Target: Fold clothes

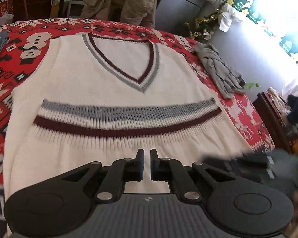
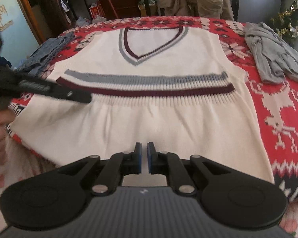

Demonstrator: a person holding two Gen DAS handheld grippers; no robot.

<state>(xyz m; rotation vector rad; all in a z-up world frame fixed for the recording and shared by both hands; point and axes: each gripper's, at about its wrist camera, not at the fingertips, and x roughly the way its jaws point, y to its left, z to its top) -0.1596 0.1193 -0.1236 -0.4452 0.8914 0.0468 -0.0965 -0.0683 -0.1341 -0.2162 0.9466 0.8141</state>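
A cream knit V-neck vest (image 1: 101,75) lies flat on the red patterned cloth, its striped hem (image 1: 127,119) folded up over the chest. It also shows in the right wrist view (image 2: 149,119). My left gripper (image 1: 147,164) hovers over the near folded edge, jaws nearly closed with a narrow gap, holding nothing. My right gripper (image 2: 144,158) hovers over the same near edge, jaws nearly closed, empty. The left gripper also shows blurred at the left of the right wrist view (image 2: 55,91); the right gripper is a blur at the right of the left wrist view (image 1: 248,164).
A grey garment (image 1: 218,67) lies crumpled at the table's right side, also in the right wrist view (image 2: 274,53). A blue denim piece (image 2: 49,49) lies at the left. The red patterned tablecloth (image 2: 278,109) covers the table. A person stands behind the far edge (image 1: 121,0).
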